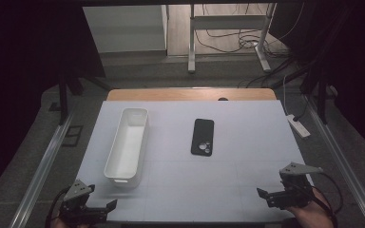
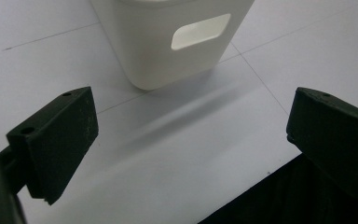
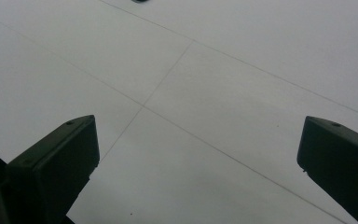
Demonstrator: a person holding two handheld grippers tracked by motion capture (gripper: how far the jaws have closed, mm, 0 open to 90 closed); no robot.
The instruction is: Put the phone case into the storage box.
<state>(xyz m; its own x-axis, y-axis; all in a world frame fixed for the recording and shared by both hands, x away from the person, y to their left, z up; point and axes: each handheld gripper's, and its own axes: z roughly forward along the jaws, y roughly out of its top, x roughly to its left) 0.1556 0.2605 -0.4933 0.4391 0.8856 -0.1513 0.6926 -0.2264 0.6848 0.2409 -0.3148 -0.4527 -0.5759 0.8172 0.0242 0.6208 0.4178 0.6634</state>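
— How do the jaws stand?

— Both pairs are spread wide with nothing between them. The left gripper point(image 1: 105, 207) sits at the near left corner of the table point(image 1: 247, 142), the right gripper point(image 1: 265, 195) at the near right corner, each held in a hand at the bottom edge of the high view.

— What lies on the table?

— A long white plastic bin point(image 1: 127, 145) on the left half, lengthwise away from the person, and a black phone case point(image 1: 203, 137) lying flat near the middle, camera cutout toward the near end. The two are well apart.

— How close is the left gripper to the bin?

— Near, but not touching. In the left gripper view the bin's near end wall point(image 2: 168, 42) with its handle slot point(image 2: 200, 31) stands just ahead of the parted jaws.

— And the right one?

— Its view looks across bare white tabletop point(image 3: 214, 93) crossed by thin lines.
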